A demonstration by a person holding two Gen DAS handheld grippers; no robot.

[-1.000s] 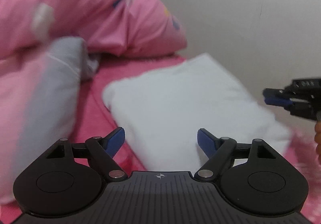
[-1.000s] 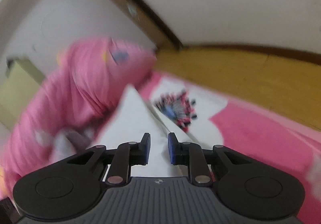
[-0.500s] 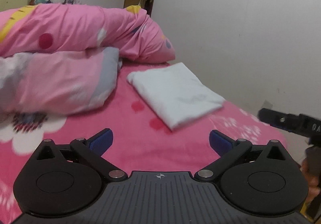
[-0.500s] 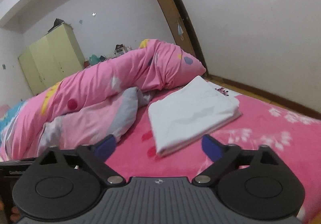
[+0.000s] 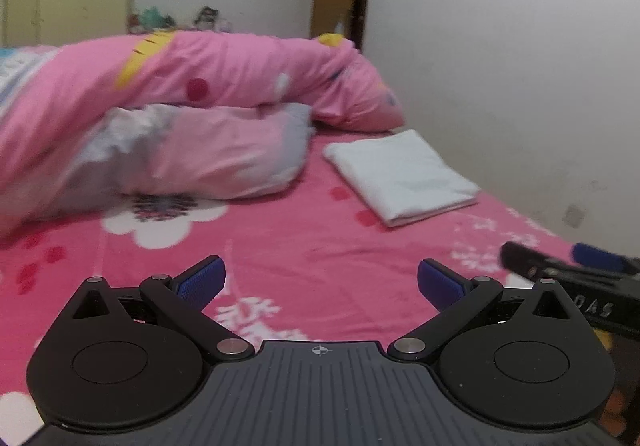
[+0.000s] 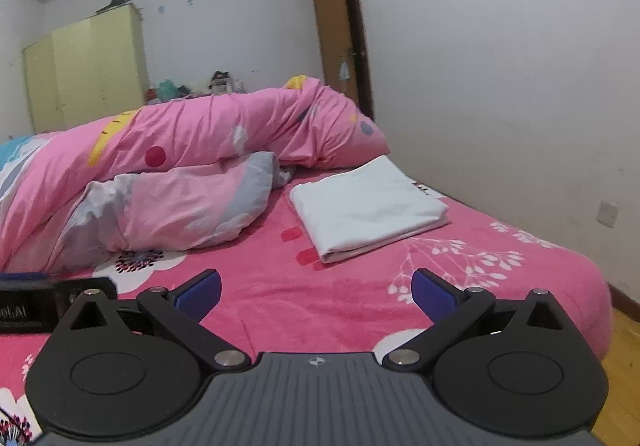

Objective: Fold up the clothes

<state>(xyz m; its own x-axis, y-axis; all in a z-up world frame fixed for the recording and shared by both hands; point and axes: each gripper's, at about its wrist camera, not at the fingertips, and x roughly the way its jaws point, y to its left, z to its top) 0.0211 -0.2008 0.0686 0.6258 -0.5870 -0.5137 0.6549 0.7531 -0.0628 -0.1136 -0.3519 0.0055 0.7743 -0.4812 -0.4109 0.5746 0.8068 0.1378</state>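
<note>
— Both claws stand wide, nothing between the pads: left claw [image 5: 321, 281] over the pink sheet [image 5: 304, 246], right claw [image 6: 317, 291] likewise, its jaws opening the last bit.

— And the shirt?

— White shirt [image 6: 366, 206] lies folded into a flat rectangle on the sheet, near the wall [image 6: 500, 86], well ahead of both claws. A small dark print shows at its far right edge.

— Anything touching it?

— Its far end lies just beside the pink duvet [image 6: 224, 134]; whether they touch I cannot tell. A pink and grey pillow [image 6: 176, 206] lies to its left, apart from it.

— Can the claws see each other?

— Yes. The right one shows at the right edge of the left wrist view, the left one at the left edge of the right wrist view.

— Background?

— Yellow wardrobe [image 6: 86, 70] and brown door [image 6: 340, 30].
</note>
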